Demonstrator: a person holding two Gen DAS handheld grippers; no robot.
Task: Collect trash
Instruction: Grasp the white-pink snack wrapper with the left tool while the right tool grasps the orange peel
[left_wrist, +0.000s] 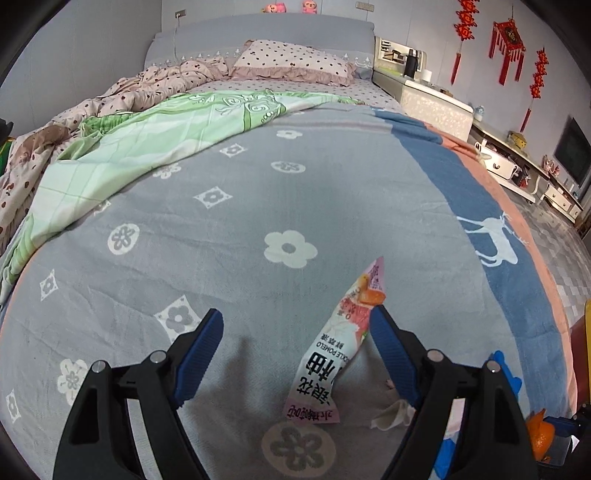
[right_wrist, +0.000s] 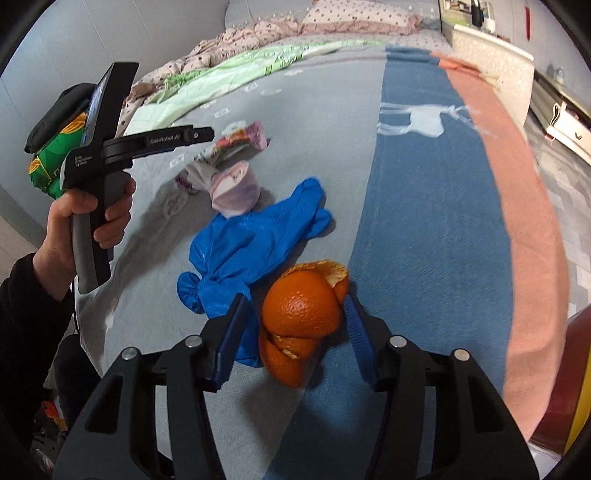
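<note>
Orange peel (right_wrist: 301, 314) sat between the right gripper's (right_wrist: 293, 314) unclenched fingers (pickup step); left gripper (left_wrist: 295, 328) gaped over a wrapper (left_wrist: 332, 354); next, squeeze.

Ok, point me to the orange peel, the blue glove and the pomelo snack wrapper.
orange peel (right_wrist: 301, 308): right wrist view, on its rounded outer skin.
blue glove (right_wrist: 255, 236): right wrist view, on the palm.
pomelo snack wrapper (left_wrist: 325, 363): left wrist view, on the printed white middle.
</note>
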